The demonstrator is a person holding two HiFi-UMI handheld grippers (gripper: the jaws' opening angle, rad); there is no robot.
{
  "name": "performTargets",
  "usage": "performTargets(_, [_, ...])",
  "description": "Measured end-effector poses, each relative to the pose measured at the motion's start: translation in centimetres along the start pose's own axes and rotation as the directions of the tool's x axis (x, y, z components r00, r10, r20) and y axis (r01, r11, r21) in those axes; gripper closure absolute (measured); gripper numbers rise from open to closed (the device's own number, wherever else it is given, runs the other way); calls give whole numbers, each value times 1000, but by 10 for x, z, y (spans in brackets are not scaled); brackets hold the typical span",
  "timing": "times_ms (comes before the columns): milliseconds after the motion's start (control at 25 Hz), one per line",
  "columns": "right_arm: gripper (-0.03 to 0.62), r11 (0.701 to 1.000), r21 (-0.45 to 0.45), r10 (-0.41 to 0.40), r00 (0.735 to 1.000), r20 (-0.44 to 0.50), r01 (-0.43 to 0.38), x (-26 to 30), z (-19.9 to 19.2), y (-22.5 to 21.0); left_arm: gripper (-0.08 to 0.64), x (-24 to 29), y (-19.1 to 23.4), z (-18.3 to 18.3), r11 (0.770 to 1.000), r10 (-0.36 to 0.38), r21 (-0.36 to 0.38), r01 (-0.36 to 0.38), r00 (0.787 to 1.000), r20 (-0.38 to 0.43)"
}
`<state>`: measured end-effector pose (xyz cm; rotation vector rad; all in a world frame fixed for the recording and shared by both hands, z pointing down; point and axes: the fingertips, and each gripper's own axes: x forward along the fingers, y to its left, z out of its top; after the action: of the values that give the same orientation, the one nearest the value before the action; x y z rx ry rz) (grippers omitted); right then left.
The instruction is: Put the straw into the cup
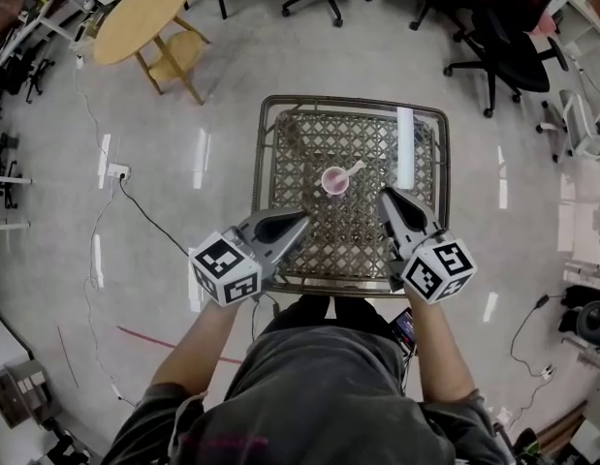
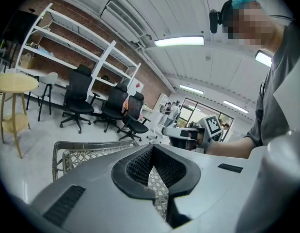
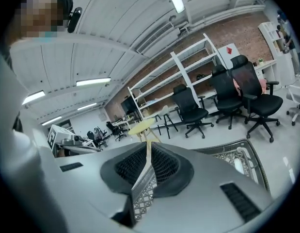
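The straw [image 1: 354, 169] already stands in the cup [image 1: 332, 181], its lower end inside and its long axis leaning up and to the right, away from the person. The cup sits near the middle of the table [image 1: 280, 114], ahead of both grippers and between their tips, so neither is clearly nearer. The left gripper [image 1: 301, 218] and the right gripper [image 1: 383, 196] hang above the table's near edge, apart from the cup, each angled inward and pointing only a little below level. In each gripper view the jaws meet at the tip with nothing between them – only the table's lattice shows through the wedge behind. By my judgement the task is done and no reach is called for.
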<state>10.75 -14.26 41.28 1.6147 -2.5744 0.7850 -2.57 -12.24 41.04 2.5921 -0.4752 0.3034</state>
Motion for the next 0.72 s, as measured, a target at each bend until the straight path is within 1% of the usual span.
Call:
performTargets(120, [558, 1000, -7, 27, 999, 34, -27, -7, 20, 17, 551, -4, -5, 2, 1000, -4, 9, 4, 1000, 4])
performTargets(280, [566, 998, -36, 46, 996, 73, -43, -17, 41, 33, 551, -8, -8, 5, 1000, -9, 13, 9, 1000, 8])
performTargets(440, [568, 997, -64, 59, 995, 86, -54, -27, 49, 45, 551, -11, -13, 5, 1000, -11, 23, 11, 1000, 15])
performTargets(720, [574, 993, -101, 75, 994, 76, -67, -34, 54, 65, 551, -17, -16, 6, 1000, -14, 26, 14, 1000, 26])
